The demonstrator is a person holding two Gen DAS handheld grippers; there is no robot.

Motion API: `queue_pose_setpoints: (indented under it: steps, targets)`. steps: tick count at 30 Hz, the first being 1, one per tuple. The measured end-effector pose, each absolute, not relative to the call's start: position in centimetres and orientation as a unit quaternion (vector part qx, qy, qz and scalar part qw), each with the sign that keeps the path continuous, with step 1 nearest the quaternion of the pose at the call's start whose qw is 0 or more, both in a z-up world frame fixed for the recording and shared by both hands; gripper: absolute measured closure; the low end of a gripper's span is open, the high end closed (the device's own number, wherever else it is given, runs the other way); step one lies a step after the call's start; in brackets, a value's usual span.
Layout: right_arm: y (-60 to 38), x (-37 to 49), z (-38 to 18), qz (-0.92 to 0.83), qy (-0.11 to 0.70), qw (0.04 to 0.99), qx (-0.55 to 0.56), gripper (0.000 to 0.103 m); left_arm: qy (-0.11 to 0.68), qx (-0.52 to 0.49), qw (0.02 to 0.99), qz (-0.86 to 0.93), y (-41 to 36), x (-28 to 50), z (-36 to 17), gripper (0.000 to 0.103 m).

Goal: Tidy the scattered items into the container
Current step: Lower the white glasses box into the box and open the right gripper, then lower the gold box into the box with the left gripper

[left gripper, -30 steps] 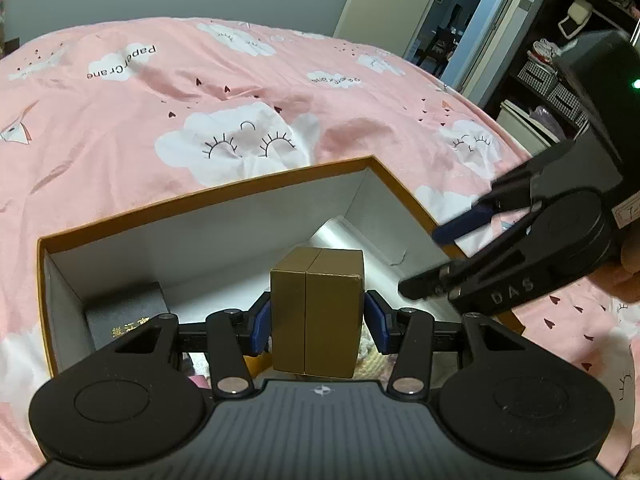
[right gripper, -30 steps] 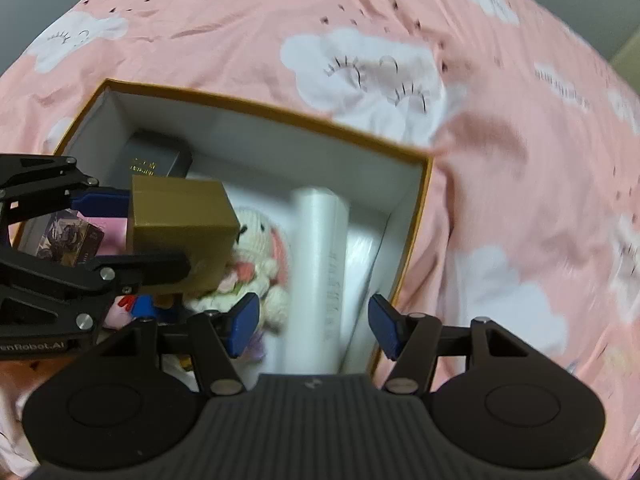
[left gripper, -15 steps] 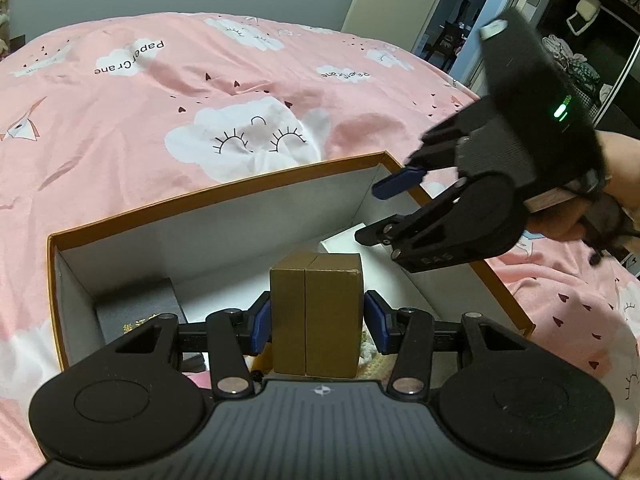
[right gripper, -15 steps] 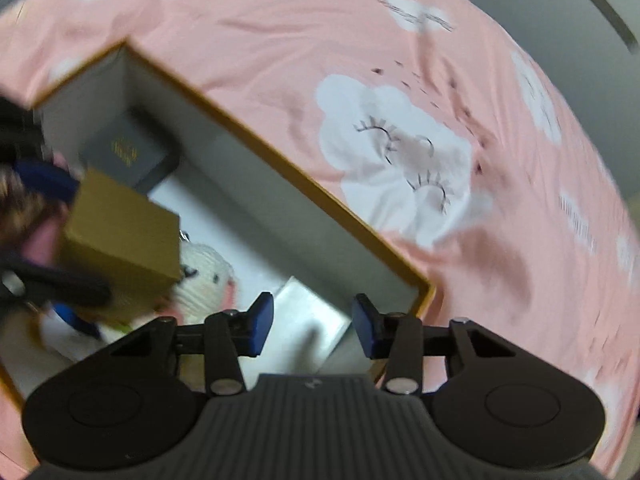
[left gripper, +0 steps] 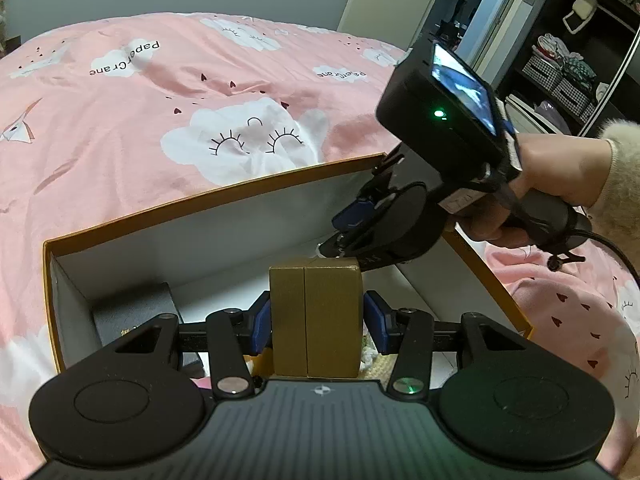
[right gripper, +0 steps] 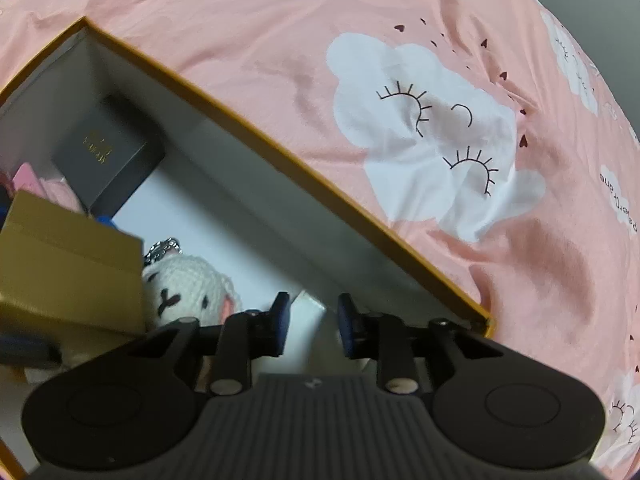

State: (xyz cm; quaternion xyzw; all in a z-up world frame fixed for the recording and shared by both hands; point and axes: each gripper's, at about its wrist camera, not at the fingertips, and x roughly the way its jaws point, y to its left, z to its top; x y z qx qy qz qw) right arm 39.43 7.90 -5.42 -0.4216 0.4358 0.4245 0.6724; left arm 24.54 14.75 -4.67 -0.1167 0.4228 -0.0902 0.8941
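Most of the tidying looks done: inside the orange-rimmed container I see a dark box, a knitted toy and a white box, and no stray items show on the bed. My left tool pinches the gold box upright, held over the container's interior, not yet set down. My right tool is spread and empty, with the white box at its 12 o'clock and the gold box at its 9.
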Motion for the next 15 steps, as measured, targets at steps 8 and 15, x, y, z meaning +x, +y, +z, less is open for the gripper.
queue_pose_setpoints:
  steps: [8, 15]
  targets:
    - [8.44, 39.81, -6.42, 0.411, 0.469, 0.662, -0.415, 0.074, 0.426, -0.115, 0.892, -0.093, 14.65, 24.65, -4.73, 0.048]
    - [8.33, 40.16, -6.53, 0.402, 0.549, 0.613, -0.401, 0.075, 0.442, -0.103, 0.884, -0.112, 14.08, 24.77, -4.87, 0.048]
